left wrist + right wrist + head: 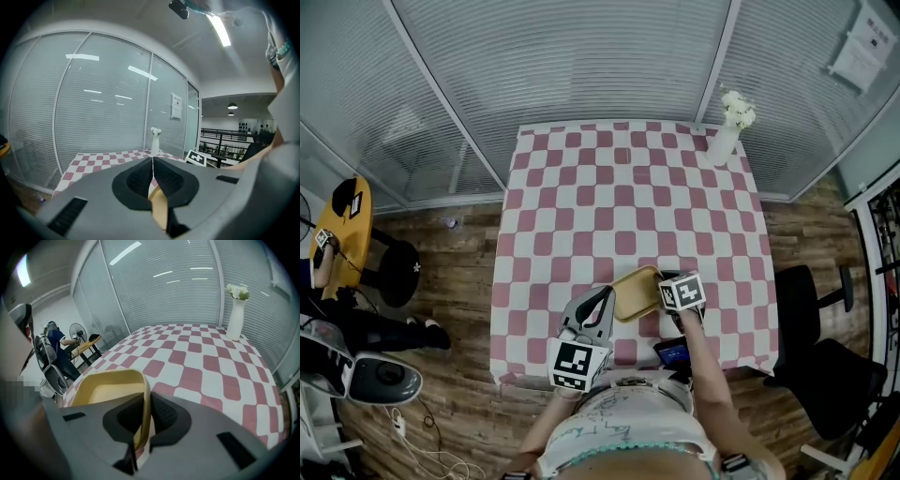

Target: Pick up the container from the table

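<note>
Container (636, 292) between both grippers, rim pinched inside the closed left gripper (152, 180) on one side and the closed right gripper (143, 420) opposite; likely gripped so to stay level.

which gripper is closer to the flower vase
Right. The right gripper grips the container rim on the vase side; the left gripper grips its opposite edge, farther away.

Even, cool indoor light; ceiling strip light (220, 29) glaring, reflections streaking the glass wall (103, 112); fisheye-bent, dark-vignetted edges
</note>
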A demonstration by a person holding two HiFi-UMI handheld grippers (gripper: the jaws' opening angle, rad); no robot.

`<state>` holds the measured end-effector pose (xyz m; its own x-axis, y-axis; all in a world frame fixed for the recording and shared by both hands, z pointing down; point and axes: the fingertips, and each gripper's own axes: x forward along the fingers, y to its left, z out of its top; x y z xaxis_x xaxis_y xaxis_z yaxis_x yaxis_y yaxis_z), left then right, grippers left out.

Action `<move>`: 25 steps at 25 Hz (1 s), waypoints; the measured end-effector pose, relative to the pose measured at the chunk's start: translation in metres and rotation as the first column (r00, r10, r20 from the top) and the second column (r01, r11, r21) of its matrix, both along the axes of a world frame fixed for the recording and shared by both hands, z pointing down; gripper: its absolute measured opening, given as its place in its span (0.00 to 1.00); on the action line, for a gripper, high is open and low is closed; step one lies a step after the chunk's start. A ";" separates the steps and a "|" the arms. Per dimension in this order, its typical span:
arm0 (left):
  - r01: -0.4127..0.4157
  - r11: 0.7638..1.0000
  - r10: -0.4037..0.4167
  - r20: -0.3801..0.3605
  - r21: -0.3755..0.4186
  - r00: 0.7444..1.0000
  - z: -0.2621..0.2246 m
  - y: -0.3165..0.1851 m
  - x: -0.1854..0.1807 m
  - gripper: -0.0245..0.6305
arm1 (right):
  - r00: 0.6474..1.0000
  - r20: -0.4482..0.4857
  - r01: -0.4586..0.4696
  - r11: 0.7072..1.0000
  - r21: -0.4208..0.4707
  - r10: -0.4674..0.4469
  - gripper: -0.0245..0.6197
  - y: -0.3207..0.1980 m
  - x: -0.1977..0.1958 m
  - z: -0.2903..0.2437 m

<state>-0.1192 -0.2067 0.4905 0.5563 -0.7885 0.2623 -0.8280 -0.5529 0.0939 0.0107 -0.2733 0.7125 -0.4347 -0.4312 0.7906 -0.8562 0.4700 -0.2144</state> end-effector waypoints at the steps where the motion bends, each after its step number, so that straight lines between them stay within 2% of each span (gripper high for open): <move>1: 0.002 1.000 -0.002 0.000 0.002 1.000 0.000 0.000 0.000 0.06 | 1.000 0.004 0.002 1.000 0.004 -0.002 0.06 0.000 0.000 -0.005; 7: 0.014 1.000 -0.014 0.012 -0.010 1.000 0.007 0.000 -0.005 0.06 | 0.999 0.035 0.007 0.999 0.042 -0.008 0.06 0.001 -0.002 -0.041; 16: 0.043 0.999 -0.043 0.008 -0.019 0.999 0.009 -0.001 -0.015 0.06 | 0.998 0.064 0.017 0.988 0.155 -0.027 0.06 -0.004 -0.007 -0.106; 25: 0.117 0.993 -0.117 0.007 -0.004 0.993 0.006 -0.006 -0.040 0.06 | 0.995 0.076 0.031 0.951 0.308 -0.058 0.06 -0.011 -0.013 -0.171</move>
